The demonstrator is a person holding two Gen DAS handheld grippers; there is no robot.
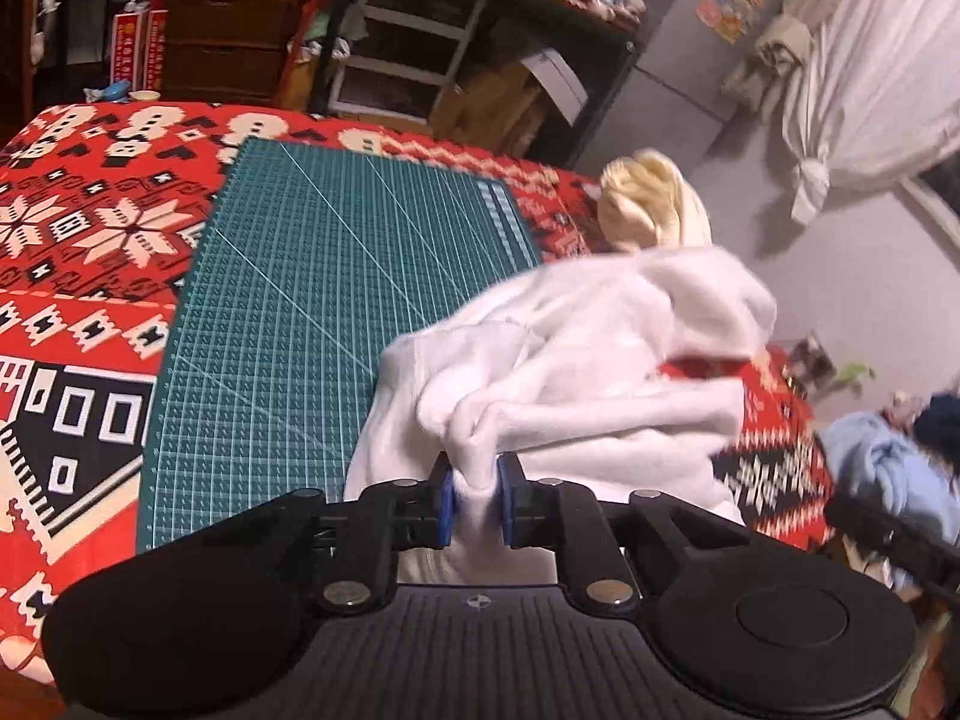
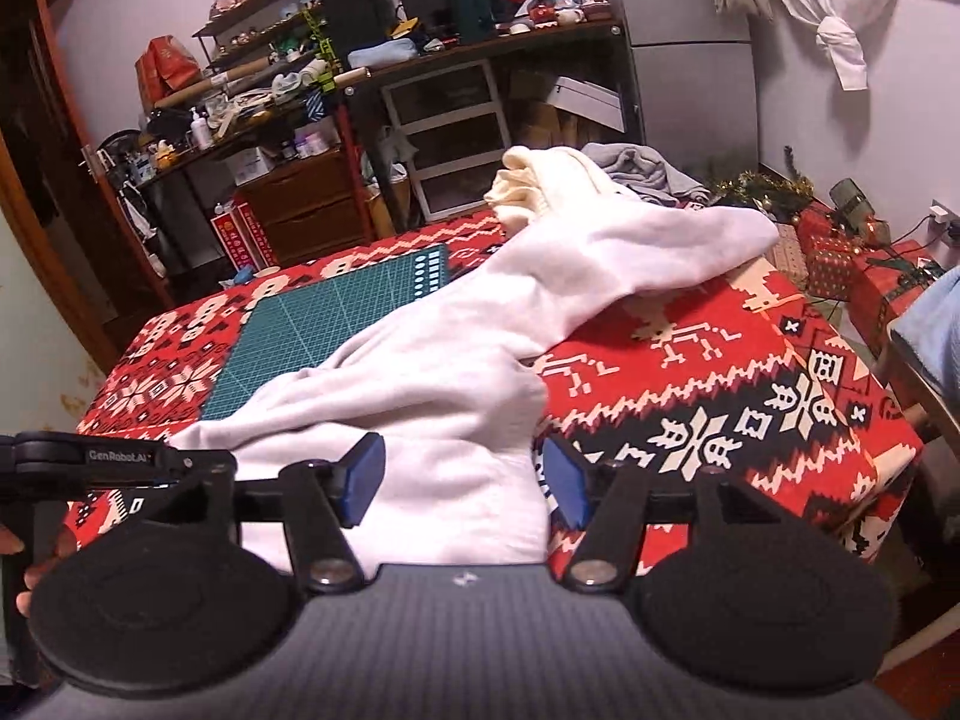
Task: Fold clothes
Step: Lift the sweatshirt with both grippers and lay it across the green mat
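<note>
A white fleece garment (image 2: 456, 354) lies crumpled across the green cutting mat (image 2: 312, 324) and the red patterned tablecloth (image 2: 720, 372). In the left wrist view my left gripper (image 1: 477, 495) is shut on a bunched fold of the white garment (image 1: 588, 360), with cloth squeezed between the blue pads (image 1: 445, 504). My right gripper (image 2: 462, 483) stands open above the garment's near edge; the cloth lies under and between its blue pads (image 2: 363, 477), which do not press on it. A cream garment (image 2: 540, 186) sits bunched at the table's far side.
A grey garment (image 2: 636, 171) lies behind the cream one. Shelves and drawers (image 2: 444, 138) crowd the far wall. Wrapped red boxes (image 2: 840, 252) stand to the right of the table. The other gripper's black body (image 2: 90, 456) and a hand show at the left edge.
</note>
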